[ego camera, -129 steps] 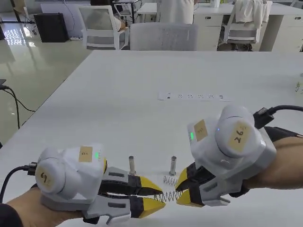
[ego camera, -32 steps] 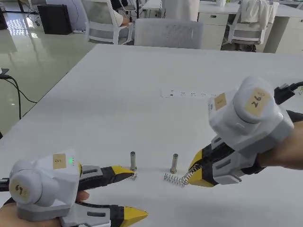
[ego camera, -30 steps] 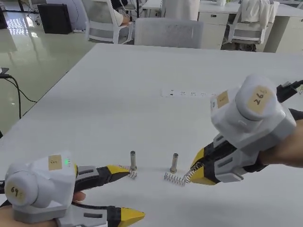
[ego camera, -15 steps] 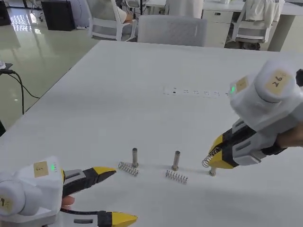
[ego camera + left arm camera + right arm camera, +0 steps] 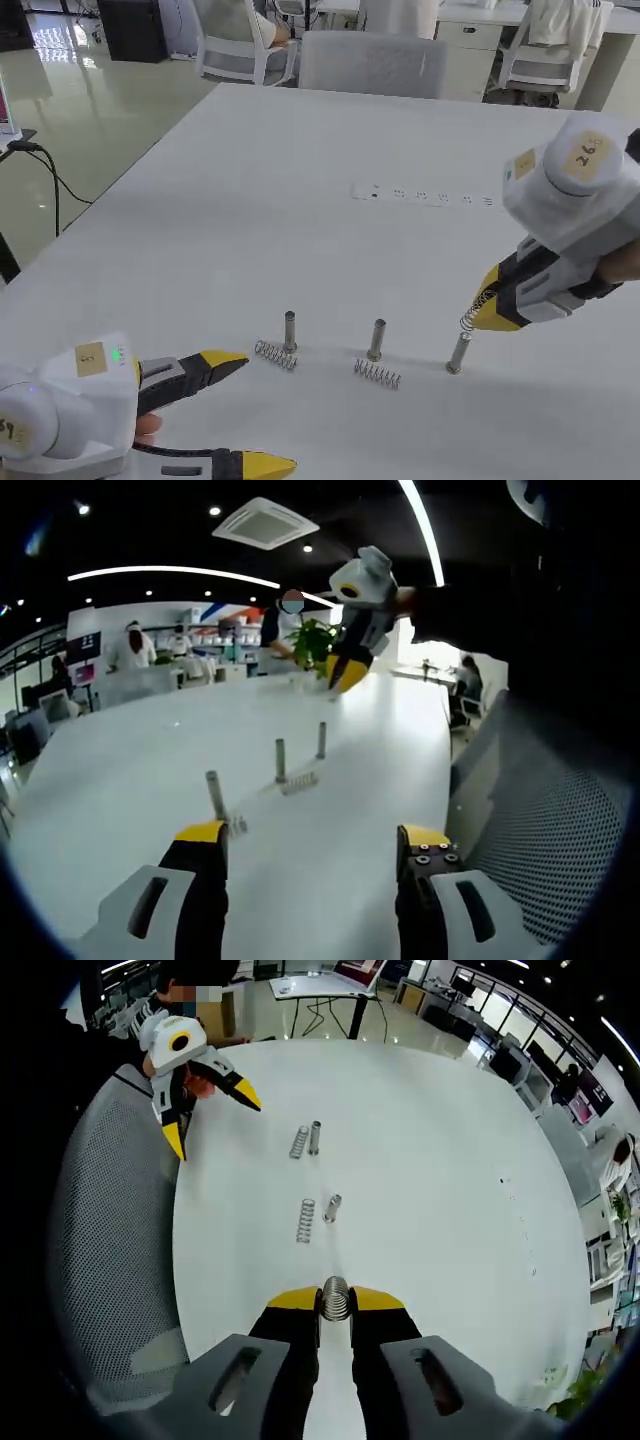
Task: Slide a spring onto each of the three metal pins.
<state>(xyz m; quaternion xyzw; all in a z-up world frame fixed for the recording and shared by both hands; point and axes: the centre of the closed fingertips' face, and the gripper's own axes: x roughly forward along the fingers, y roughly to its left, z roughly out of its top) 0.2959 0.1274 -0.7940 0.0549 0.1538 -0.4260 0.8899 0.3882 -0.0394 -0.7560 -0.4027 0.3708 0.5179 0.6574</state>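
Observation:
Three short metal pins stand upright in a row on the white table: left pin (image 5: 290,330), middle pin (image 5: 378,338), right pin (image 5: 458,352). One spring (image 5: 272,354) lies at the left pin's foot, and another (image 5: 377,373) lies in front of the middle pin. My right gripper (image 5: 482,314) hangs just above the right pin, shut on a third spring (image 5: 336,1298), which is tilted. In the right gripper view that pin is hidden under the jaws. My left gripper (image 5: 255,410) sits open and holds nothing, near the front edge, a little short of the left pin (image 5: 214,792).
A power strip (image 5: 425,196) is set into the table beyond the pins. Office chairs (image 5: 375,65) stand at the far edge. The table's left edge (image 5: 110,190) drops to a glossy floor with a black cable (image 5: 45,170).
My right gripper lifted a spring off the table and carried it right, to above the right pin. My left gripper opened, left its spring by the left pin and drew back.

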